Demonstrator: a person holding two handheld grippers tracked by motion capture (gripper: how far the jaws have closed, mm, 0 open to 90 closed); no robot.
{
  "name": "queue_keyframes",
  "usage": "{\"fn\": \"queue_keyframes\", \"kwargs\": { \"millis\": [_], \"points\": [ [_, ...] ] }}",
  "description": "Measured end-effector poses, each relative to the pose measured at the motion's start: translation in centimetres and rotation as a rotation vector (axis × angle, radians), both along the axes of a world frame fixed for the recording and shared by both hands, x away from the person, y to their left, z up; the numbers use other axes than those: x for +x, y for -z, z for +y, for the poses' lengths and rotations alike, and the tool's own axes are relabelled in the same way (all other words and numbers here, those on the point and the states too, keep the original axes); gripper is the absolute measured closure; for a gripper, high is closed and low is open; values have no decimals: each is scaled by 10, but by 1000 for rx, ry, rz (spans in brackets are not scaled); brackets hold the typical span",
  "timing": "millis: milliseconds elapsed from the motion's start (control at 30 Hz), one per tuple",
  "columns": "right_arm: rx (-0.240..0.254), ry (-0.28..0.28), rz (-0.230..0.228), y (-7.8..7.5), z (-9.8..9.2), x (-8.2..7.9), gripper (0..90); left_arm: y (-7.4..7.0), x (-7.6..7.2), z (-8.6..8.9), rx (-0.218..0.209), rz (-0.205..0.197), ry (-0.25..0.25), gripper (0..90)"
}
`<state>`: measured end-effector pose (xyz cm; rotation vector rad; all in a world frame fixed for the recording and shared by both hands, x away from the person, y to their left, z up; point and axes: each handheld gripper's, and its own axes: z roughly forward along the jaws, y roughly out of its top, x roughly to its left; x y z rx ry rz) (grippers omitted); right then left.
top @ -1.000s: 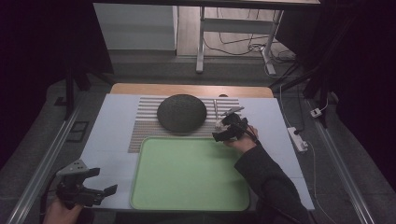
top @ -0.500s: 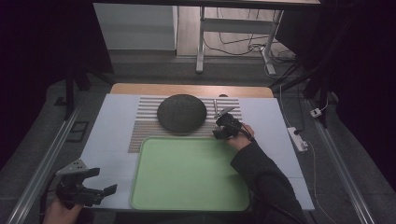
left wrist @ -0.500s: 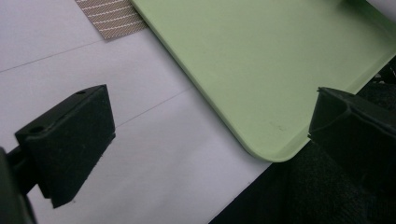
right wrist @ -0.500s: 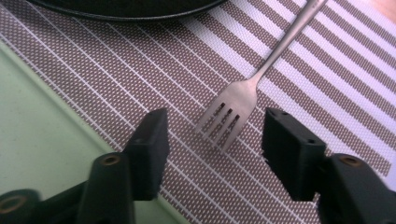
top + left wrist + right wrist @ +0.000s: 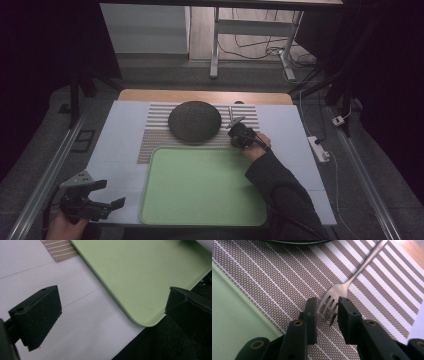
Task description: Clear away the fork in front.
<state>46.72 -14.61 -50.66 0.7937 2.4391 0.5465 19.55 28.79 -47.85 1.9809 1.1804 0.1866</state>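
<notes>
A steel fork lies on the striped brown placemat, right of the dark round plate. My right gripper is low over the fork's head. Its jaws have just been closing and now stand on either side of the tines, with only slivers of gap and no clear press. From the high view the right gripper sits at the mat's right end, and the fork's handle points away behind it. My left gripper hovers open at the table's near left corner, nothing between its jaws.
A light green tray lies in front of the placemat, its corner near the left gripper. A white sheet covers the table. A power strip sits off the right edge.
The right gripper's jaws have narrowed from wide apart to close around the fork's tines, and the hand has shifted slightly. The left gripper has stayed put.
</notes>
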Motion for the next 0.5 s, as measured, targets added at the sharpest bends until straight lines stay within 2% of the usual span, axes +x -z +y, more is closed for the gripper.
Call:
{"fn": "queue_keyframes", "kwargs": {
  "millis": [100,167,200,267,300,333,400,500],
  "points": [
    [-12,3,-5,-1,0,-1,738,0,0,0,4,-2,2,8],
    [-23,16,-8,-3,-1,-2,805,0,0,0,2,-1,0,8],
    [-23,16,-8,-3,-1,-2,805,0,0,0,2,-1,0,8],
    [-33,22,-5,-5,-2,-1,884,0,0,0,2,-1,-1,9],
    [-18,41,24,-4,-5,0,892,0,0,0,1,-1,-3,9],
    [-20,50,29,-5,-6,0,897,0,0,0,-1,-1,-5,10],
    [-10,55,19,-8,-8,1,900,0,0,0,-2,-1,-6,13],
    [40,61,20,-14,-13,1,900,0,0,0,-5,-1,-5,22]
  ]
}}
